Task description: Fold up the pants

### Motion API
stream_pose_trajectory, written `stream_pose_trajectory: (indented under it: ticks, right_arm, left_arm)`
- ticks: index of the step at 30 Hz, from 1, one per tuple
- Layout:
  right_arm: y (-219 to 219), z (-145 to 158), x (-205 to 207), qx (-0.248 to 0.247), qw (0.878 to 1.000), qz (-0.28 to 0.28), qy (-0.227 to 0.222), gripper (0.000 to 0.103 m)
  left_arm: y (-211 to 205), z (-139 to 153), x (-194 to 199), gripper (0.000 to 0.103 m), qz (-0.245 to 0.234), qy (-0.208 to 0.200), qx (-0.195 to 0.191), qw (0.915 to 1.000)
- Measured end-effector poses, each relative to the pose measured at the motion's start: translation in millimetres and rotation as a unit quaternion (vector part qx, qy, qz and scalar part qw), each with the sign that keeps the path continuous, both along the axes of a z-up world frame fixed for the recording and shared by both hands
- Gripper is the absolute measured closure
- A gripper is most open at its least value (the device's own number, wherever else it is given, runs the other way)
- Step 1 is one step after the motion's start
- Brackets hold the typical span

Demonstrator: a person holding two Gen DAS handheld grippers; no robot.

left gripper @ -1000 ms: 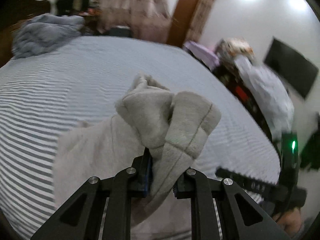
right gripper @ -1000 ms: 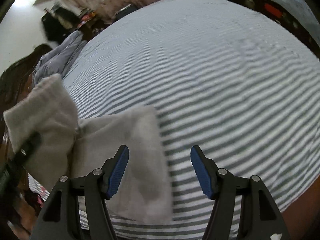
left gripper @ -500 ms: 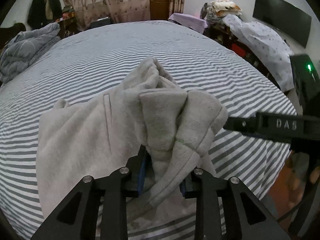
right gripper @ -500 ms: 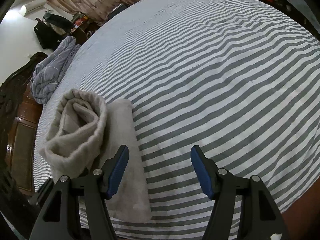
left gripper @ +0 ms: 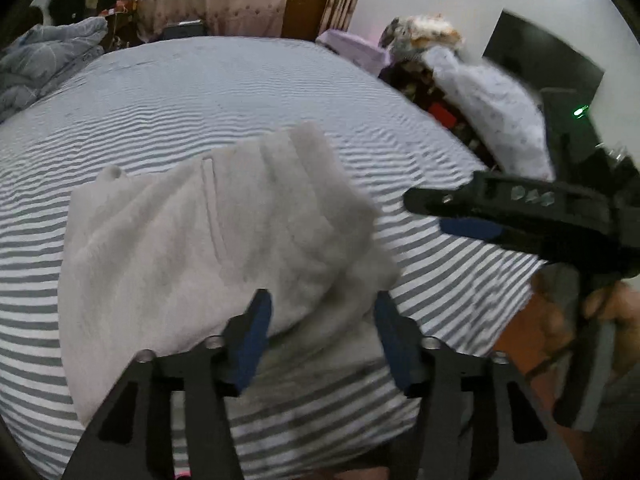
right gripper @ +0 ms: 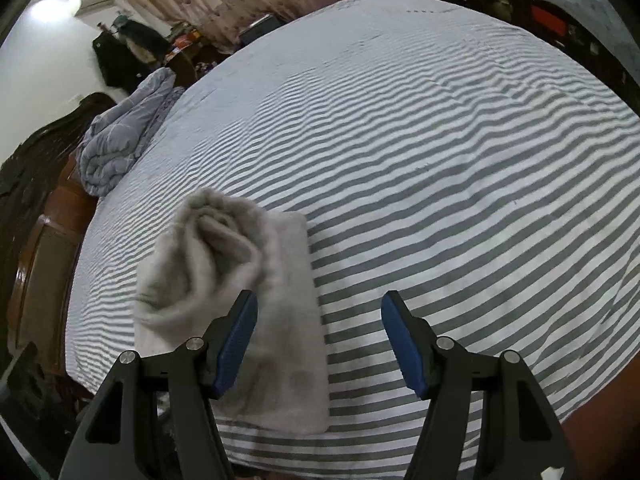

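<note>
Pants (left gripper: 208, 248): light grey fleecy fabric, lying on the bed near its front edge. In the right wrist view (right gripper: 240, 300) the near part lies flat as a folded rectangle; the far-left part is bunched into a loose roll on top of it.
Pants detail: a straight seam or pocket line runs down the upper layer in the left wrist view; frame is motion-blurred, so which of the two it is cannot be told.
Bed (right gripper: 440, 160): grey-and-white striped sheet covers it; the stripes run across both views (left gripper: 200, 92).
Left gripper (left gripper: 320, 336): jaws apart, blue pads on either side of the near edge of the pants, no cloth clamped between them. Whether the pads touch the fabric is unclear.
Right gripper (right gripper: 318, 344): jaws wide apart, holding nothing. Left pad sits over the right edge of the folded pants, right pad over bare striped sheet. Also seen from the side in the left wrist view (left gripper: 472, 220), to the right of the pants, with the person's hand (left gripper: 592, 312) on its handle.
Blanket (right gripper: 116, 144): blue-grey, crumpled, at the far left side of the bed, well apart from the pants.
</note>
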State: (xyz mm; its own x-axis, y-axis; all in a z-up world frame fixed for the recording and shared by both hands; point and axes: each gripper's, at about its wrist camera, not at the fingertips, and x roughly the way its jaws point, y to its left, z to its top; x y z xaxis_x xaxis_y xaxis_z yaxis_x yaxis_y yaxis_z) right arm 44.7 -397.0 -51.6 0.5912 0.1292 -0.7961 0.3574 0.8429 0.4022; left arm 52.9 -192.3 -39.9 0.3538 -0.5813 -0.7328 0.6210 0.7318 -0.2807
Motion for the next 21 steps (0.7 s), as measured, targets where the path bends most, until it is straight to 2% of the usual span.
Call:
stream_pose_trajectory:
  ticks: [4, 9, 11, 13, 18, 21]
  right_arm:
    - [20.7, 9.7, 6.1, -0.007, 0.999, 0.044, -0.005, 0.041]
    - [48.5, 13.1, 18.6, -0.017, 0.995, 0.094, -0.006, 0.043]
    - [56.0, 13.7, 24.8, -0.012, 0.994, 0.112, -0.005, 0.052]
    - [64.2, 13.9, 28.8, -0.018, 0.993, 0.12, -0.003, 0.056]
    - [80.6, -1.8, 44.9, -0.04, 0.987, 0.15, 0.034, 0.073]
    - [79.6, -9.7, 48.7, -0.028, 0.987, 0.149, 0.044, 0.088]
  left_arm:
    - [19.7, 11.3, 5.2, 0.043, 0.024, -0.019, -0.002, 0.9995]
    - [62.3, 0.1, 35.6, 0.043, 0.103, 0.005, 0.017, 0.9945]
    - [78.3, -7.0, 45.6, 0.043, 0.127, 0.011, 0.028, 0.9914]
    - [93.4, -17.5, 53.5, 0.043, 0.145, 0.02, 0.044, 0.9882]
    - [108.1, -43.8, 63.2, 0.043, 0.164, 0.041, 0.07, 0.9831]
    - [111.7, -46.8, 64.0, 0.043, 0.165, 0.037, 0.075, 0.9828]
